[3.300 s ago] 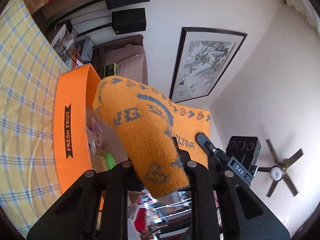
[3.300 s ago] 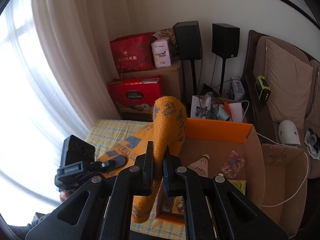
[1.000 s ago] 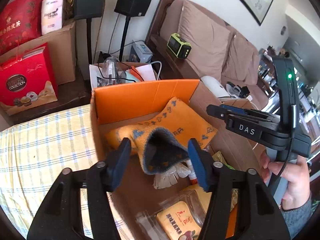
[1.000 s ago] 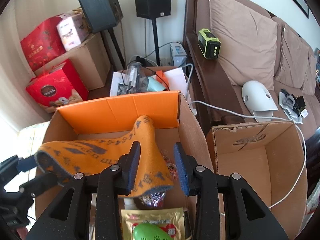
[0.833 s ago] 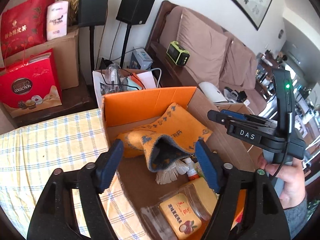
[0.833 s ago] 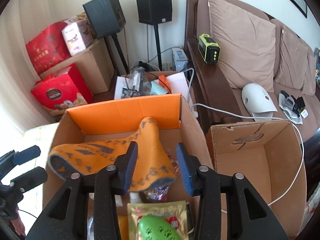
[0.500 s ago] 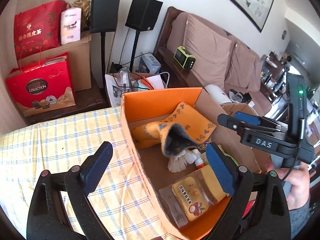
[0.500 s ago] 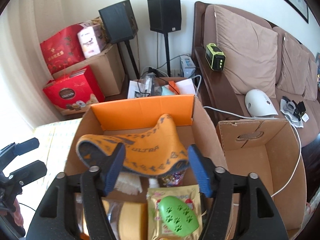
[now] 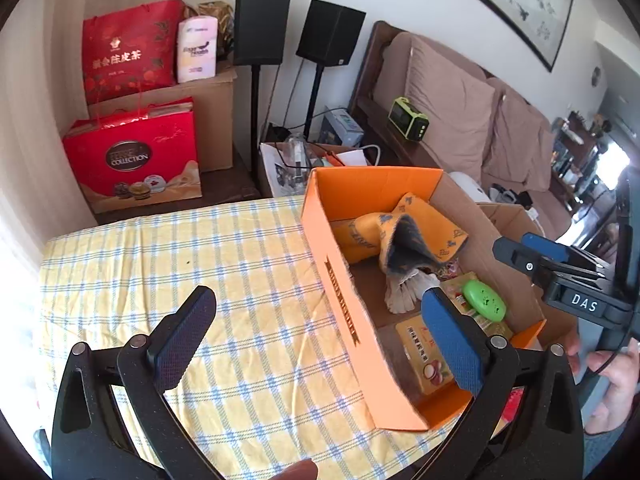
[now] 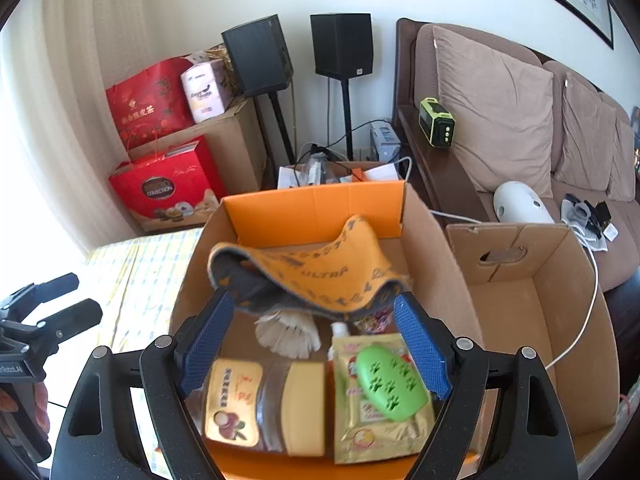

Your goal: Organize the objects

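Note:
An orange knitted cloth [image 9: 434, 226] [image 10: 320, 268] with grey lettering lies crumpled in the orange cardboard box [image 9: 340, 280] [image 10: 316, 208], draped over a white shuttlecock [image 10: 286, 334]. My left gripper [image 9: 316, 296] hangs above the box's near wall and the tablecloth; its jaws are opening wide with nothing between them. My right gripper [image 10: 312, 298] hovers over the box, short of the cloth; its jaws are also opening and its pads touch nothing. A green paw-print case [image 10: 390, 384] and a yellow jar [image 10: 236, 400] lie at the box's near end.
The box stands on a yellow checked tablecloth [image 9: 200, 280]. An empty brown cardboard box [image 10: 532, 280] sits to its right, crossed by a white cable. Red gift bags [image 9: 132, 156], two black speakers [image 10: 340, 44] and a brown sofa [image 10: 500, 112] lie beyond.
Both grippers let go of the orange cloth, opened wide and drew back and up from the box. The cloth settled inside the box.

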`<state>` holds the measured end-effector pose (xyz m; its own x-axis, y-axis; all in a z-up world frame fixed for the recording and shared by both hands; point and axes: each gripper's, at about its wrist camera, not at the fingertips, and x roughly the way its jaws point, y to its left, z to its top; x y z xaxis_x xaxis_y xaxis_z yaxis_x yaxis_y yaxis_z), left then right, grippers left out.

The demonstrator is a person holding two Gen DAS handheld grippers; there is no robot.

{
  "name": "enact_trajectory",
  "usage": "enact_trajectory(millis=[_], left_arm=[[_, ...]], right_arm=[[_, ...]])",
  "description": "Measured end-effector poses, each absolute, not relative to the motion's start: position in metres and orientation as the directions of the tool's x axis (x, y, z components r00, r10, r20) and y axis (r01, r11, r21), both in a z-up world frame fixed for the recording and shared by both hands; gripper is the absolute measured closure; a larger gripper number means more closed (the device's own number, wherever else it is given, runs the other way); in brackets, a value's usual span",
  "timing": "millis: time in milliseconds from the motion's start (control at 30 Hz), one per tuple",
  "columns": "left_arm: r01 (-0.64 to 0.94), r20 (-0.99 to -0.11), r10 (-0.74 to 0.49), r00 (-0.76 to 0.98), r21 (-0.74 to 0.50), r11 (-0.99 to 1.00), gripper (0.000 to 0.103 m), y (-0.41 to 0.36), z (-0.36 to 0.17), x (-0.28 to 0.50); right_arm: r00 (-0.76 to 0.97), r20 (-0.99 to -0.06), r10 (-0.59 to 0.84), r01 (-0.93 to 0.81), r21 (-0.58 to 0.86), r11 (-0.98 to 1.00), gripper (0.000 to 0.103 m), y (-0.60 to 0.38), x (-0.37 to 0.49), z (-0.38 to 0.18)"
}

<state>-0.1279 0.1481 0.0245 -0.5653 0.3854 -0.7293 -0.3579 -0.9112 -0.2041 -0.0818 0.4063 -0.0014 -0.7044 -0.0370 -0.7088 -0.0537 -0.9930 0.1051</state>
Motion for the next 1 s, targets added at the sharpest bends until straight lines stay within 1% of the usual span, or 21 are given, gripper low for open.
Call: enact_trajectory(millis=[100,233,300,333,367,500,633,800,1000], left_arm=[[-0.357,-0.732,0.358,-0.58,-0.166,-0.919,0.0,0.143,0.025,-0.118],[-0.342,-0.721,0.339,-0.604,-0.15,-0.928,0.0,0.134,0.026,-0.104],[-0.335,-0.719,0.34,-0.606,-0.158,-0.929,0.0,0.128,0.024,-0.098],[-0.329,-0.715,0.34,-0.61,-0.162,-0.93,0.0,0.124,0.024,-0.095],[-0.319,-0.71,0.336,-0.62,-0.163,-0.934,0.0,0.119,0.023,-0.091],[-0.275,-0.698,0.302,-0.649,-0.155,-0.949,0.0,0.102,0.017,-0.077],[-0.239,-0.708,0.259,-0.657,-0.13,-0.962,0.0,0.09,0.009,-0.068],[-0.2,-0.703,0.252,-0.665,-0.158,-0.967,0.0,0.07,0.001,-0.051],[-0.16,-0.708,0.207,-0.675,-0.133,-0.978,0.0,0.058,-0.007,-0.034]], right_arm=[[-0.703,-0.71,-0.045,-0.033,0.095,-0.995,0.016,0.396,-0.075,-0.003],[-0.71,-0.704,-0.026,-0.027,0.063,-0.998,0.014,0.384,-0.064,-0.005],[-0.714,-0.699,-0.025,-0.028,0.064,-0.998,0.01,0.378,-0.058,-0.005],[-0.719,-0.695,-0.021,-0.03,0.061,-0.998,0.004,0.375,-0.054,-0.006],[-0.725,-0.689,-0.009,-0.036,0.051,-0.998,0.0,0.372,-0.05,-0.006],[-0.74,-0.672,0.029,-0.056,0.019,-0.998,0.001,0.36,-0.033,-0.012],[-0.736,-0.677,0.024,-0.062,0.032,-0.998,0.001,0.353,-0.023,-0.021],[-0.737,-0.674,0.044,-0.069,0.01,-0.998,0.001,0.344,-0.013,-0.028],[-0.746,-0.665,0.038,-0.073,0.024,-0.997,0.001,0.337,0.003,-0.032]])
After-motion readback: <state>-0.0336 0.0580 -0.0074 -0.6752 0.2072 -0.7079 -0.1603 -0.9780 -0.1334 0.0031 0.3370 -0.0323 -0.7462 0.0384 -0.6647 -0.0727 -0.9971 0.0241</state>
